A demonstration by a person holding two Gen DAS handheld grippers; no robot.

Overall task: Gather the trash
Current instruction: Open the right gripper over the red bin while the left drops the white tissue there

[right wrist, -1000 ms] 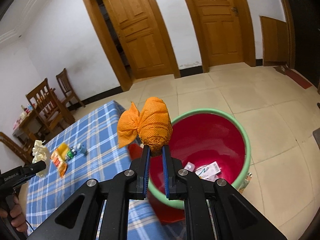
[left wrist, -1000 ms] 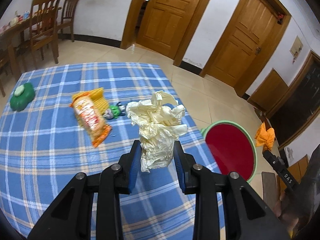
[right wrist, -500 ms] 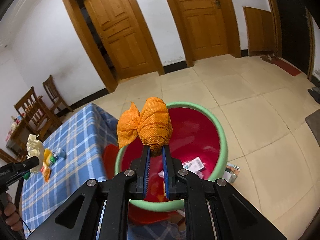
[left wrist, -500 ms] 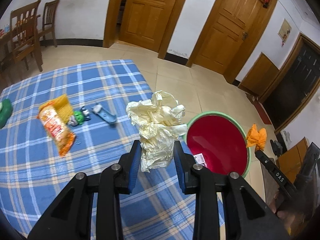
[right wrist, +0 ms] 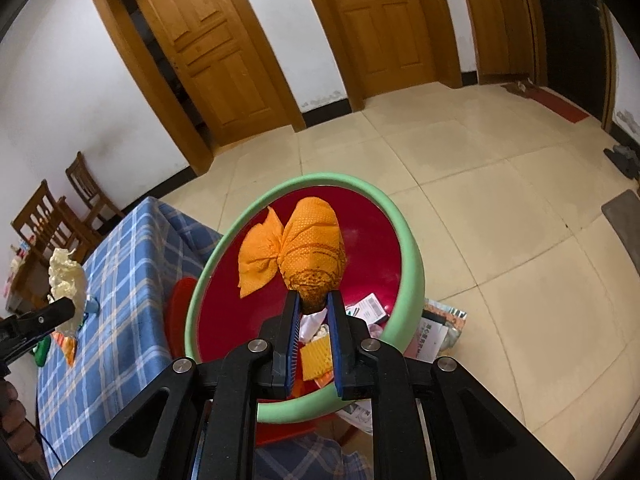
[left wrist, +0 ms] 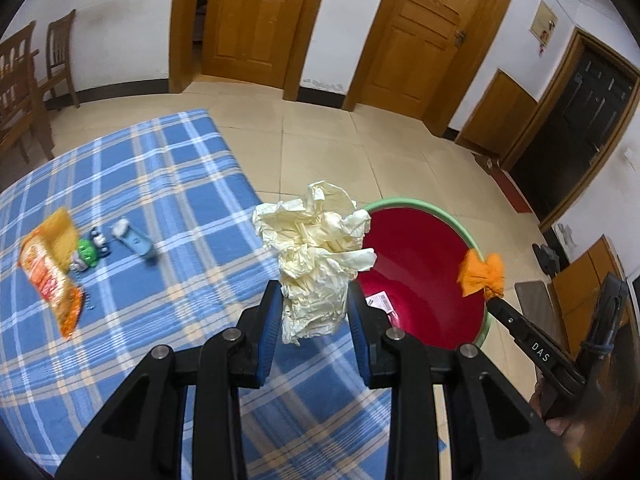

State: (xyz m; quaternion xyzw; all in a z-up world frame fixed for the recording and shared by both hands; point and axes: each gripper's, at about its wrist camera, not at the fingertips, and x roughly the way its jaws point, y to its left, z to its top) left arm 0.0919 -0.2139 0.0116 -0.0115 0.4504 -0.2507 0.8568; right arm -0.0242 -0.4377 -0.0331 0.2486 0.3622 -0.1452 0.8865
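The left gripper (left wrist: 314,312) clamps crumpled cream paper (left wrist: 316,256); at three o'clock, a red bin (left wrist: 420,276) and an orange bundle (left wrist: 480,274).

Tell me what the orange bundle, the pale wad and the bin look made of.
Orange bundle: probably embossed paper or nonwoven cloth, matte, dimpled, twisted. Pale wad: looks like crumpled thin paper or film, cream, sharp creases. Bin: likely moulded plastic, glossy red inside, smooth green rim.
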